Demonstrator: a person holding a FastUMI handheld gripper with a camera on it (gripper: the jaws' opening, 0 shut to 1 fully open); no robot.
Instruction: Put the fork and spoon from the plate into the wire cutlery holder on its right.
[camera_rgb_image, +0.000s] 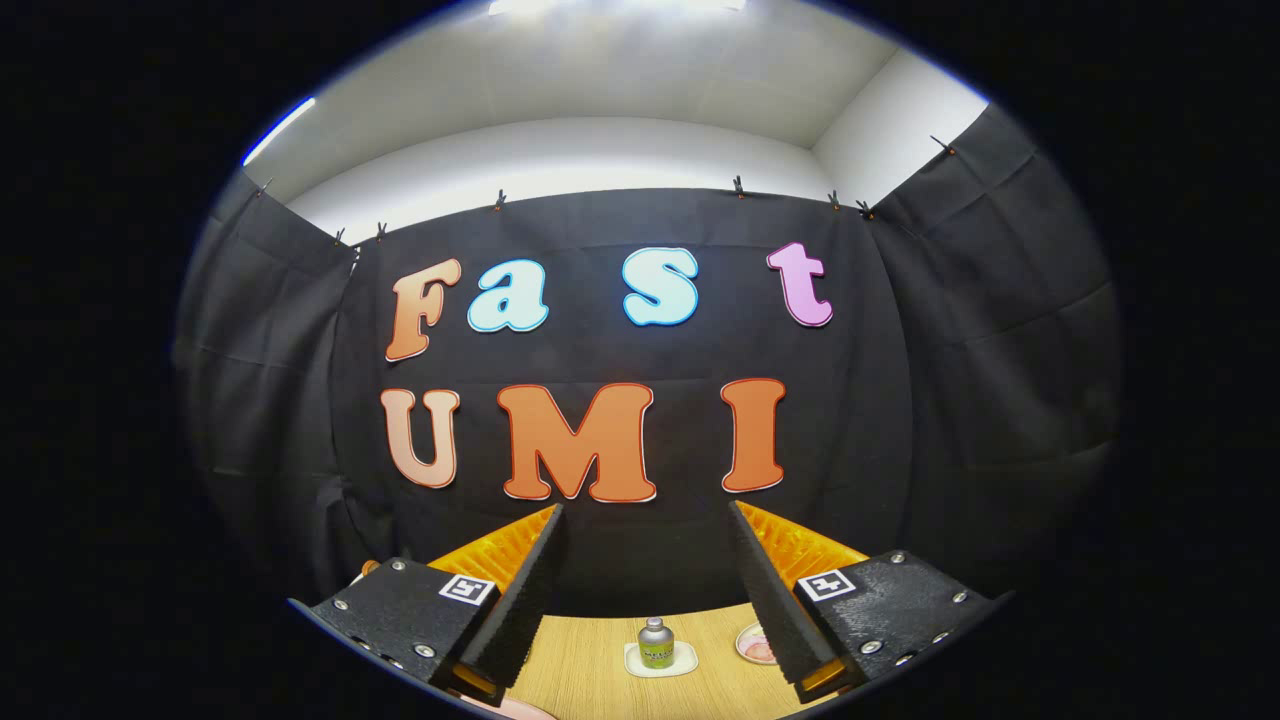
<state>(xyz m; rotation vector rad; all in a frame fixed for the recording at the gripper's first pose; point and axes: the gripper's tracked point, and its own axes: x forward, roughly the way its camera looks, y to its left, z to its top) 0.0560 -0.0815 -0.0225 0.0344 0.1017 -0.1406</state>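
My gripper (645, 515) is held high and level, facing the booth's back wall, and it is open with nothing between its fingers (525, 590). Far below, a strip of the wooden table (590, 670) shows between the fingers. A sliver of a pink plate's rim (515, 710) peeks out under the left finger. I cannot make out a fork, a spoon or a wire holder.
A small grey bottle (655, 642) stands on a white coaster (662, 660) on the table between the fingers. A small pink dish (755, 645) lies just to its right, partly behind the right finger. Black cloth walls close the booth on three sides.
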